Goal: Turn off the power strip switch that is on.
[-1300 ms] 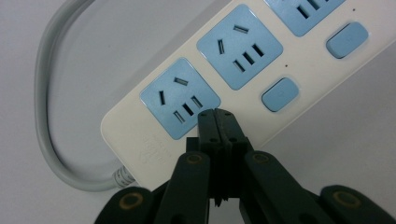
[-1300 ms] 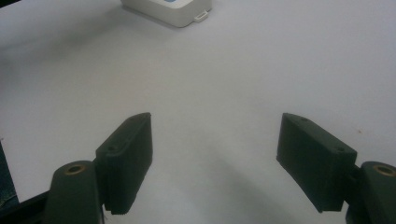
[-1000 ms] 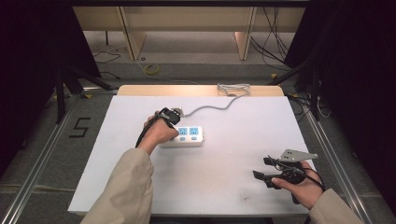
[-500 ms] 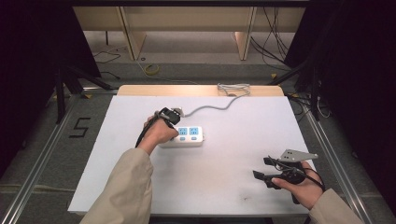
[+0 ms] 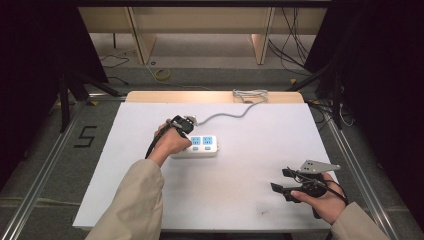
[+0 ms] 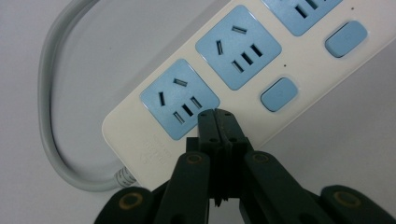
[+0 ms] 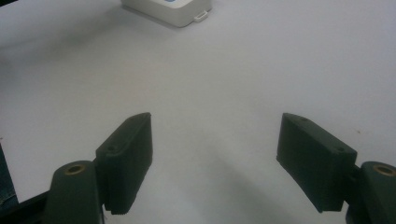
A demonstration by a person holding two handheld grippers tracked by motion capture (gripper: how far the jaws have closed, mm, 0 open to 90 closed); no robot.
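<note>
Lying near the middle of the white table [image 5: 125, 200]: a cream power strip [image 5: 202, 145] with blue sockets, its grey cord [image 5: 227, 115] running off toward the far edge and ending in a coil there. Pressing down at the strip's cord end: the left gripper [image 6: 216, 120], jaws clenched together with nothing between them, tips sitting right at the corner of the end socket [image 6: 180, 98] and beside the first blue switch [image 6: 279, 94]. Gripping that tool from above the strip's left end in the high view: the left hand [image 5: 170, 142], beige sleeve trailing toward the near edge. Hovering well to the right of the strip, close to the table's near right corner: the right gripper [image 5: 285, 182], jaws spread wide and released, holding nothing, pointing back toward the strip across bare tabletop. Showing at the top of the right gripper view: one end of the strip.
</note>
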